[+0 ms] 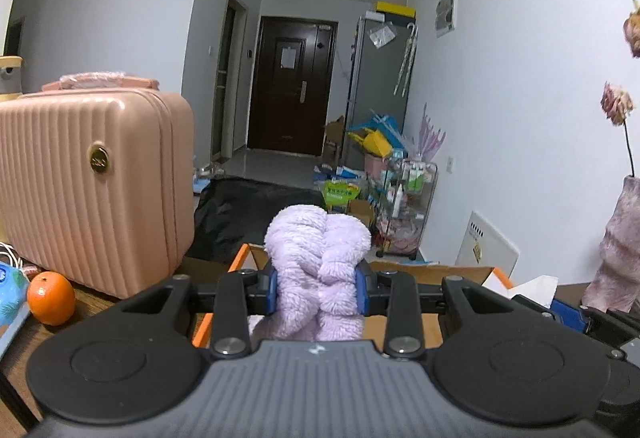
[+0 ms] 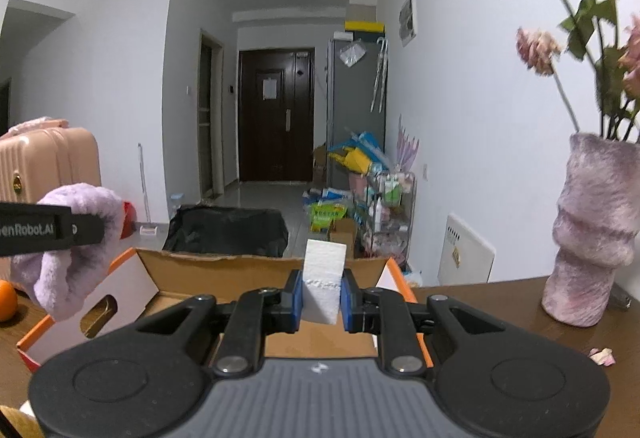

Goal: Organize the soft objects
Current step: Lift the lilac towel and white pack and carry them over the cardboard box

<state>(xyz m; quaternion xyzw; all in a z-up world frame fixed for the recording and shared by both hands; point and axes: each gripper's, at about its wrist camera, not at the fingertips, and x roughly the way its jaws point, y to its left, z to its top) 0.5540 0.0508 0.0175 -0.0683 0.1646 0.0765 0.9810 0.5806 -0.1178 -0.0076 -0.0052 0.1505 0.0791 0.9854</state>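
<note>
Left wrist view: left hand-held gripper [image 1: 319,288] pinching a fluffy lilac plush item [image 1: 318,258] between its blue pads [image 1: 362,290], jaws pressed in on it. Plush is twisted or braided, shaggy pile, long axis running away from the camera and upward, rounded end sticking up past the fingertips. It hangs over an open cardboard box [image 1: 424,272] with orange edges that sits on the dark wood table [image 1: 24,334]. Left of the box: ribbed pink hard-shell suitcase [image 1: 92,194] standing upright, and an orange [image 1: 51,298] just in front of it. Far right: fuzzy pink vase [image 1: 622,250] with dried flowers. Part of the other gripper shows at the lower right edge.

Right wrist view: right hand-held gripper [image 2: 321,298] clamped on a white foam block [image 2: 323,278], rectangular, grainy surface, standing upright with its long axis vertical, top well above the pads. Block is held above the same cardboard box [image 2: 224,274], flaps open, hand-hole cut in the left flap. Left gripper's black finger [image 2: 48,228] crosses in from the left edge with the lilac plush [image 2: 76,250] drooping around it, near the box's left flap. Vase [image 2: 592,234] on the table [image 2: 500,322] at right, well apart from the box; a few fallen petals [image 2: 602,355] beside it. Suitcase [image 2: 44,166] behind the plush.
</note>
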